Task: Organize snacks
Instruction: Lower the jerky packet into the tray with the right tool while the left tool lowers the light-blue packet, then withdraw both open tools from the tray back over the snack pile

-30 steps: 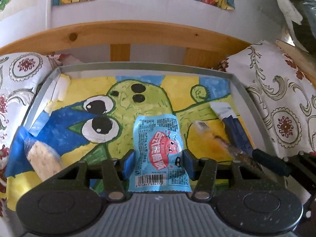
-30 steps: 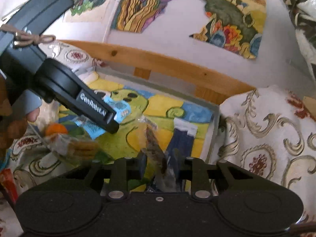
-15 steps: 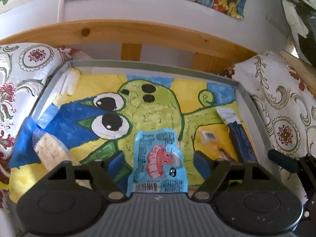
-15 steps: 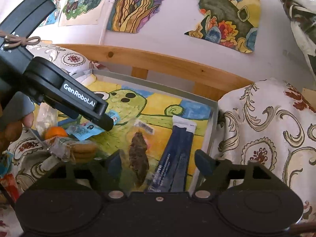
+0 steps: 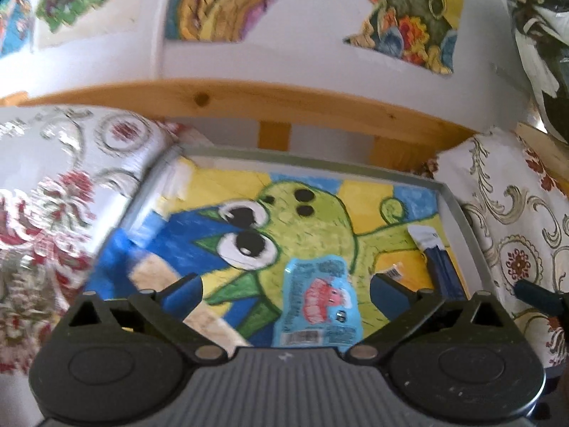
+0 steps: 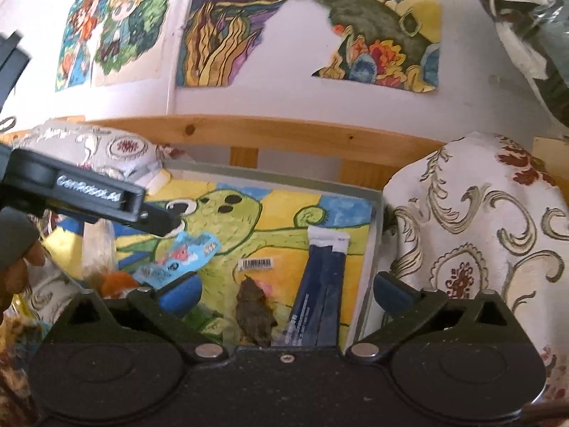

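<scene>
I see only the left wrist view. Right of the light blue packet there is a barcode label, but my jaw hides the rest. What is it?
Observer: A clear packet holding a dark brown dried snack, flat in the tray beside the navy stick packet.
Operator: Does the right gripper hold anything?
Observer: No; the right gripper has its jaws wide open and empty, and that clear packet shows between them.
</scene>
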Action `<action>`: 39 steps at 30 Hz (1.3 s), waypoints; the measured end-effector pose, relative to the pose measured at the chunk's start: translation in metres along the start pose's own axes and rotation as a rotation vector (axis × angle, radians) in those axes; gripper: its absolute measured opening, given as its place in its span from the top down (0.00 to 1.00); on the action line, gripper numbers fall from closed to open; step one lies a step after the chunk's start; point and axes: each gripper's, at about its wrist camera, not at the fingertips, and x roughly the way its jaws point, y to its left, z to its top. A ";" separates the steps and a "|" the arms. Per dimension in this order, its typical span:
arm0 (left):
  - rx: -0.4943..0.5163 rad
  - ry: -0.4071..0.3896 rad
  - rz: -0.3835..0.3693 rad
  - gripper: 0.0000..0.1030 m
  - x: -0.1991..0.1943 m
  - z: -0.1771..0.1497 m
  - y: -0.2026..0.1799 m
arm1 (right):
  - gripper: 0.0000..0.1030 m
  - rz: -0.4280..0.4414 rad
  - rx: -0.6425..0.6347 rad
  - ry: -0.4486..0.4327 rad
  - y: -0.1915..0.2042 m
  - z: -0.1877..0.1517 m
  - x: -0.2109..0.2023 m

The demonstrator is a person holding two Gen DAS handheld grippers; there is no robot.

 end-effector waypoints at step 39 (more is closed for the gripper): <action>-0.094 -0.195 0.138 0.00 -0.223 -0.093 0.054 | 0.01 -0.035 0.049 -0.101 0.053 -0.013 -0.192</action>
